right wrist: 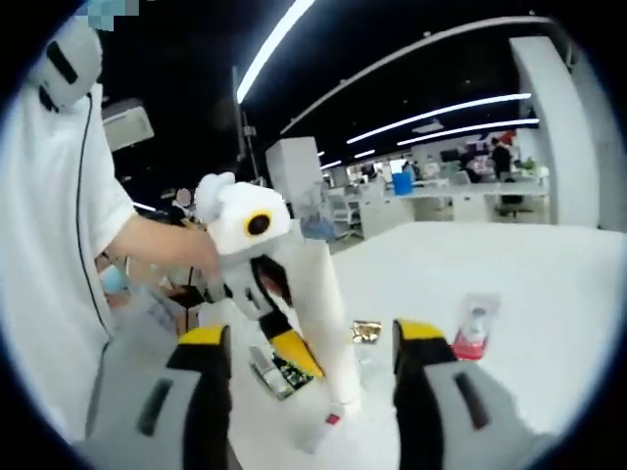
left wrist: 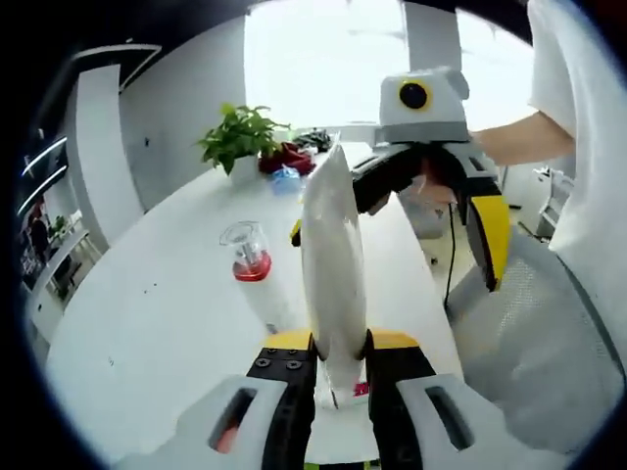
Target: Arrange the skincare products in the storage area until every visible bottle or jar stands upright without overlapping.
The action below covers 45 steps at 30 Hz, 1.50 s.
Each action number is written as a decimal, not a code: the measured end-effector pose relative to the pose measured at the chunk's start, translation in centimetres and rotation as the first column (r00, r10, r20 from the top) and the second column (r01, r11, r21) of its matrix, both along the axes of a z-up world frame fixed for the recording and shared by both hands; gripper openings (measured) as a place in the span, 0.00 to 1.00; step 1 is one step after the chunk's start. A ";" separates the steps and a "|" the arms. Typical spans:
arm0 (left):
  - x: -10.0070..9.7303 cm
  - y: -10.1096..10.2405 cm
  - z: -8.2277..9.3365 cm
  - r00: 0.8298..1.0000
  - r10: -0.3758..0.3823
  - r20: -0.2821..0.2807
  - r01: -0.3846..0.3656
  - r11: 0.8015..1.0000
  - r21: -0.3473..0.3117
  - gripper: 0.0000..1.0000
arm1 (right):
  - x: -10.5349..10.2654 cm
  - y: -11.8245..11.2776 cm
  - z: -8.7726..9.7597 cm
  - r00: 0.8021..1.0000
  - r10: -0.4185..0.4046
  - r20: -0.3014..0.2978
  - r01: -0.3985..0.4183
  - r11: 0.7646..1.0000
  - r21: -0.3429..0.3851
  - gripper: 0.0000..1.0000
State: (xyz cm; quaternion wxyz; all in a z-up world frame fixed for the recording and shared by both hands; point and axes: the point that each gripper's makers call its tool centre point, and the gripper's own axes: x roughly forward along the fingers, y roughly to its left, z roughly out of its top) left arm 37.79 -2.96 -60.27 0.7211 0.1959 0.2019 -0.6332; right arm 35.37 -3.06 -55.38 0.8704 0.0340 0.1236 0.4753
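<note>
The left tool (left wrist: 333,367) has its jaws pressed in on the lower end of a tall white tube (left wrist: 333,264) — the tube rises straight up out of the jaws and tapers to a flat sealed tip well beyond them. A little red print shows at the tube's base, between the jaws. Just left of the tube and a little farther off, a small bottle with red contents and a clear cap (left wrist: 249,253) stands upright on the white worktop (left wrist: 147,323). Farther along the worktop, past the bottle, sits a green potted plant (left wrist: 240,137) with some red and blue items beside it, too blurred to name.

The right tool (right wrist: 313,372) has its jaws spread wide, with nothing between them touching either jaw. Through that gap the same white tube (right wrist: 318,313) shows, tilted and held by the left tool (right wrist: 269,323), which comes in from the left with a person's hand (right wrist: 181,250) on it. In the left gripper view the right tool (left wrist: 431,186) hangs beyond the tube, to the right of its tip. Beyond the right jaw the red bottle (right wrist: 474,328) stands on the worktop (right wrist: 549,284); a small gold-coloured object (right wrist: 366,332) lies between the tube and that jaw.
</note>
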 end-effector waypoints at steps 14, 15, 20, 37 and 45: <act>6.2 -2.1 -2.9 0.999 0.034 0.015 -0.035 0.999 0.042 0.15 | 0.8 -5.6 -4.6 0.964 -0.250 -0.086 0.247 0.968 -0.052 0.99; 6.4 -2.2 -3.1 0.999 0.035 0.009 -0.035 0.998 0.042 0.15 | 0.7 -5.7 -4.8 0.962 -0.257 -0.092 0.252 0.966 -0.059 1.00; 7.2 -2.6 -4.2 0.999 0.034 -0.001 -0.034 0.998 0.050 0.15 | 0.3 -6.3 -5.7 0.953 -0.282 -0.115 0.276 0.959 -0.065 1.00; 8.5 -2.9 -5.7 1.000 0.009 -0.005 -0.009 0.998 0.059 0.16 | 0.1 -6.8 -7.5 0.933 -0.324 -0.159 0.314 0.946 -0.083 1.00; 8.5 -3.3 -5.8 1.000 0.000 -0.005 0.000 0.999 0.042 0.16 | -0.1 -6.7 -7.9 0.929 -0.328 -0.169 0.318 0.944 -0.084 0.99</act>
